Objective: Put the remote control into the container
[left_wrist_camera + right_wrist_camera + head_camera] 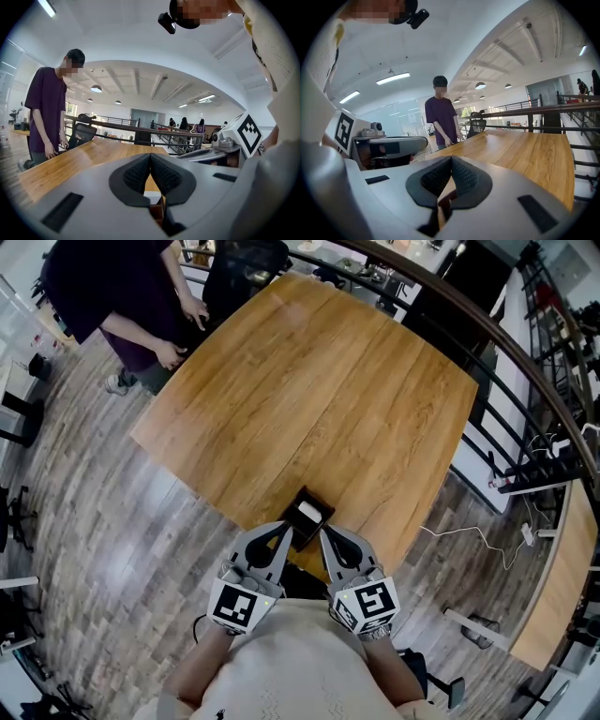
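**At the desk's six o'clock edge: two closed claws, one boxed remote**

At six o'clock on the wooden desk (309, 399), hard against its near edge: a small dark container (322, 509), with a pale oblong, seemingly the remote control (307, 515), lying inside toward the container's twelve o'clock end.

Close by the container, at its seven o'clock: the left claw (289, 531), ribbed pads pressed flat together, nothing pinched between them. At its five o'clock: the right claw (325, 534), likewise squeezed fully together and empty. Both tips angled inward toward the container and just beside it; contact with it impossible to judge from above. Along the left claw's own line of sight: a sliver of white and a brown wall just beneath the closed pads.

Behind the claws, toward six o'clock in the head view: the left marker cube (246, 604) and the right marker cube (366, 604), black-and-white squares facing up, with the holder's forearms and pale shirt below.

At the desk's eleven o'clock corner: a standing person in a dark purple shirt (103, 287), hands at the far-left edge. Next to that person, near twelve o'clock: a black office chair (239, 268).

Around the desk: grey wood-plank floor (84, 502). From one to four o'clock: a dark railing (525, 362) under a curved handrail. On the floor at four o'clock: a white cable (469, 535).
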`<state>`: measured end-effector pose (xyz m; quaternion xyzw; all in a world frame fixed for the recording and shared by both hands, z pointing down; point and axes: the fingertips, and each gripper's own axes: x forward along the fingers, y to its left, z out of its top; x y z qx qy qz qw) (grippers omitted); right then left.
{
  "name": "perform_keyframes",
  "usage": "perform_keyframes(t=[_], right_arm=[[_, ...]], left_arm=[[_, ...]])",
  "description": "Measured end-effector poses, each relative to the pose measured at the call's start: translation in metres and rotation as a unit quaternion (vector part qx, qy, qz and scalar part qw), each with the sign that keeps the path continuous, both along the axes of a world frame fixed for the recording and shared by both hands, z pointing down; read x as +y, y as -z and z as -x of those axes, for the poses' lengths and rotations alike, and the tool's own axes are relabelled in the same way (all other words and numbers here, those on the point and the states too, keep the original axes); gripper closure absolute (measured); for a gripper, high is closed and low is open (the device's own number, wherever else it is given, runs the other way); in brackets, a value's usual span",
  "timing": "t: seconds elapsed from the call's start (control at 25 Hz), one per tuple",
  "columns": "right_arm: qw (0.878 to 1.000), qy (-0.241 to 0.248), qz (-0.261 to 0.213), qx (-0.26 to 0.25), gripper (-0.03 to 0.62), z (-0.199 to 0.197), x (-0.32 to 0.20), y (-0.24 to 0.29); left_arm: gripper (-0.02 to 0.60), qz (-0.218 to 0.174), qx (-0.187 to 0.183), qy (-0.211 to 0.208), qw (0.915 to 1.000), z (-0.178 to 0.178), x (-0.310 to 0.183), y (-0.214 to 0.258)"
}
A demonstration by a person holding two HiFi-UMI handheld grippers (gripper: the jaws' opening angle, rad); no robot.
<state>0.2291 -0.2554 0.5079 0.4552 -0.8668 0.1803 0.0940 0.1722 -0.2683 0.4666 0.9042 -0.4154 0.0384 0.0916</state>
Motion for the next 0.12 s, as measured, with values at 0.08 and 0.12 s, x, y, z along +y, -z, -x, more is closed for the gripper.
perform_keyframes(t=[0.08, 0.12], right_arm=[[1.000, 0.005, 0.003, 0.004, 0.576, 0.0022, 0.0001, -0.0032], [1.000, 0.008, 0.005, 0.007, 0.577, 0.0033, 0.0000, -0.0048]], left_arm=[[0.571, 0.004, 0.001, 0.002, 1.0000, 0.0011, -0.0006, -0.0010], [0.571, 0.006, 0.002, 0.003, 1.0000, 0.0018, -0.0010, -0.0017]])
